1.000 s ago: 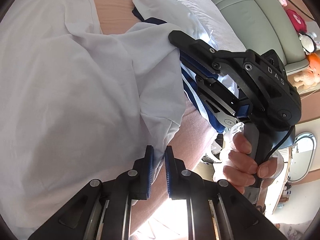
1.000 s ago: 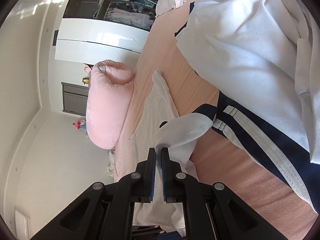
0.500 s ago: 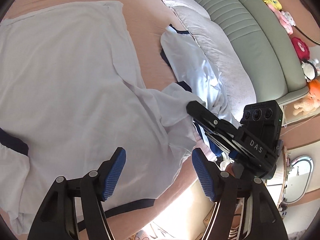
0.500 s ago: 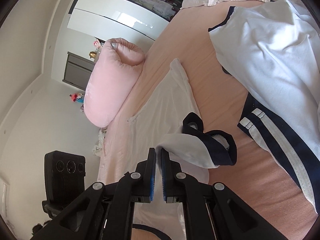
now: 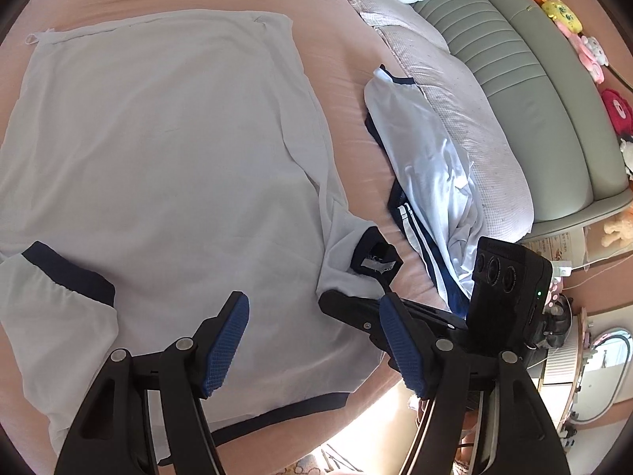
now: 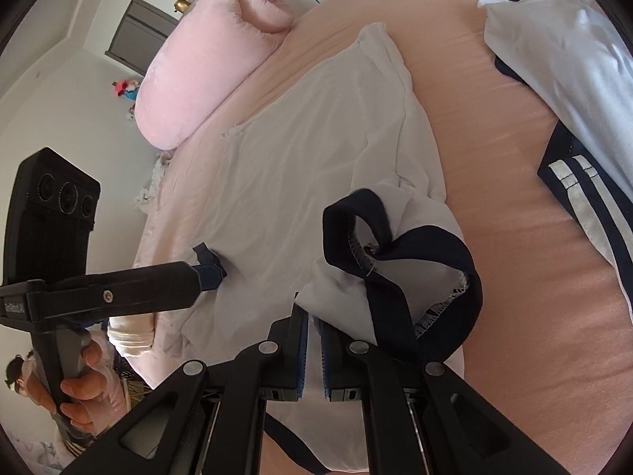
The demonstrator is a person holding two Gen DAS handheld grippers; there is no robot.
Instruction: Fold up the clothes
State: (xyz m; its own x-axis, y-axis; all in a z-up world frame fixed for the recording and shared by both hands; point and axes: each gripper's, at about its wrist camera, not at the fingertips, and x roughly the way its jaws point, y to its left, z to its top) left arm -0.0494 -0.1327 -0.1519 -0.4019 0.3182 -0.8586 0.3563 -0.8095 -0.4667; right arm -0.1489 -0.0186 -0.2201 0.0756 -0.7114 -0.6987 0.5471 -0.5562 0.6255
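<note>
1. Across the pink bed, spread flat: white shirt with navy trim, hem nearest the cameras.
2. Above the shirt's lower part, hovering: left claw, blue pads wide apart, nothing between them, cloth lying beyond and below the fingertips.
3. At the shirt's right edge, pinched: navy-cuffed sleeve, lifted and bunched, white fabric caught between the closed pads of the right claw.
4. Left of the shirt, lying flat: other sleeve with its navy band.
5. Right of the shirt, well apart, heaped against the quilted pillow: second white-and-navy garment with white stripes.
6. Beyond the shirt's far corner: pink bolster.
</note>
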